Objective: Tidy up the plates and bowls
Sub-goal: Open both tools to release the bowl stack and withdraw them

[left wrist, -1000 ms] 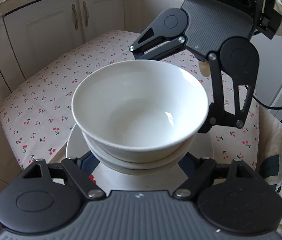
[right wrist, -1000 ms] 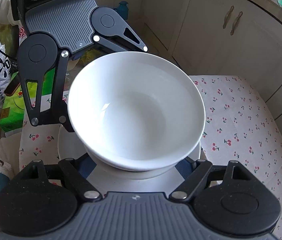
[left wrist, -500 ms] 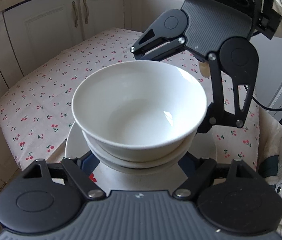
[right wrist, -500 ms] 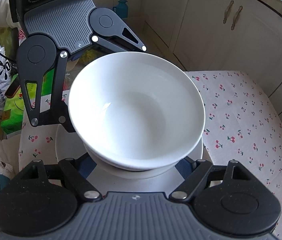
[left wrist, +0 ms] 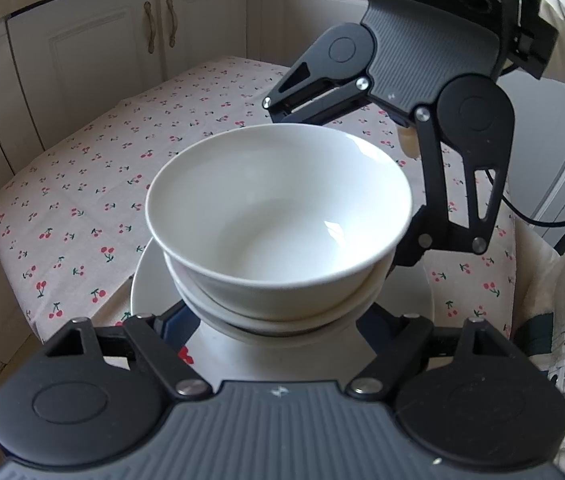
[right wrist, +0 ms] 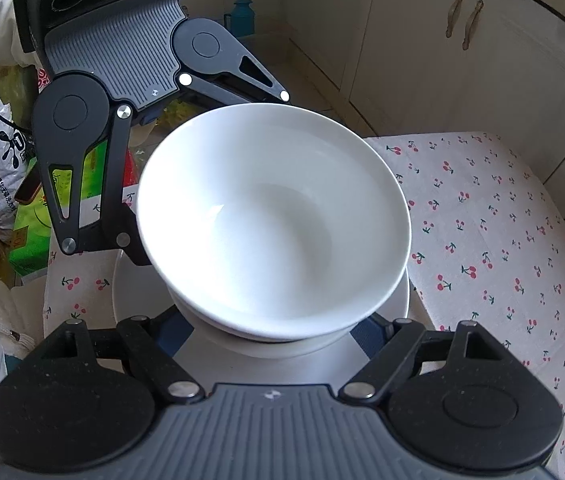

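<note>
A white bowl (left wrist: pixel 278 216) sits nested in a second white bowl (left wrist: pixel 282 318), both on a white plate (left wrist: pixel 146 280). The stack is held up above the table between the two grippers, which face each other. My left gripper (left wrist: pixel 278 332) has its fingers spread wide under the near side of the stack; its tips are hidden by the bowls. My right gripper (right wrist: pixel 274 336) does the same from the opposite side, and it shows in the left wrist view (left wrist: pixel 402 120). The stack also shows in the right wrist view (right wrist: pixel 274 216).
A table with a cherry-print cloth (left wrist: pixel 94 184) lies below and behind the stack. Cream cabinets (left wrist: pixel 102 48) stand beyond it. Bags and a green box (right wrist: pixel 26 216) sit on the floor past the table's end. A teal jug (right wrist: pixel 242 16) stands on the floor.
The stack and both grippers have moved together, a little away from the cabinets; more floor shows beyond the table edge. The grip looks the same.
</note>
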### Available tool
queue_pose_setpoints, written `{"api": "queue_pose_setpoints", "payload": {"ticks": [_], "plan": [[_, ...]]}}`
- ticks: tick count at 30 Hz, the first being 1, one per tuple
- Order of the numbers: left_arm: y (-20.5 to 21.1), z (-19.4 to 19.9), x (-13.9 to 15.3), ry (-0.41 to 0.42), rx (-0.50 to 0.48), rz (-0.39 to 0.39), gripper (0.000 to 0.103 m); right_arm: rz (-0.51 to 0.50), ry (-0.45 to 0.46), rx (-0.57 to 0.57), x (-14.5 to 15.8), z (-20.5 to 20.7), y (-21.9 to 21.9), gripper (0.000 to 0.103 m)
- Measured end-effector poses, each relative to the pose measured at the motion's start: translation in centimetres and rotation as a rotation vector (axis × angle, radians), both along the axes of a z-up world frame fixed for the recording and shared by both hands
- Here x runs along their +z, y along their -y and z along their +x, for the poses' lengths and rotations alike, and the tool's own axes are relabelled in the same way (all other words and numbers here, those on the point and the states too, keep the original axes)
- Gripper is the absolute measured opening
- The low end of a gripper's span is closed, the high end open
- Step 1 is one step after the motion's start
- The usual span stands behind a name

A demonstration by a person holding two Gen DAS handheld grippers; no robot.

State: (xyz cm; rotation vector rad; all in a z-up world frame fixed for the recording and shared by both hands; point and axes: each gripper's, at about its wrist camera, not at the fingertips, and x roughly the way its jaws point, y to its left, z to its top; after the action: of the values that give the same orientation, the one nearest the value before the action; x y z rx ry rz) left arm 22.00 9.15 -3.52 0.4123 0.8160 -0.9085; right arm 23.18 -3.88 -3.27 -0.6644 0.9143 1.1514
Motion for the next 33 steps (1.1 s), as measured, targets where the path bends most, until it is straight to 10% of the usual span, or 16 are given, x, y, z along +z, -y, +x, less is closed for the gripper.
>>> {"api": "queue_pose_setpoints", "payload": {"ticks": [19,29,33], "plan": [[-0.9,-5.3,1.7,0.142,0.191,-0.013,0.1,-0.004,0.142,-0.204,1.8,-4.6,2.1,0.103],[1.2,-13.5,5.0,0.376,0.441,-0.069,0.102,-0.003,0.266,-0.694,4.0,-10.3,5.9,0.103],[3.6,-15.4,5.5,0.45,0.612,0.022,0.102,0.036,0.278,-0.89,3.8,-12.7,7.3,0.103]]}}
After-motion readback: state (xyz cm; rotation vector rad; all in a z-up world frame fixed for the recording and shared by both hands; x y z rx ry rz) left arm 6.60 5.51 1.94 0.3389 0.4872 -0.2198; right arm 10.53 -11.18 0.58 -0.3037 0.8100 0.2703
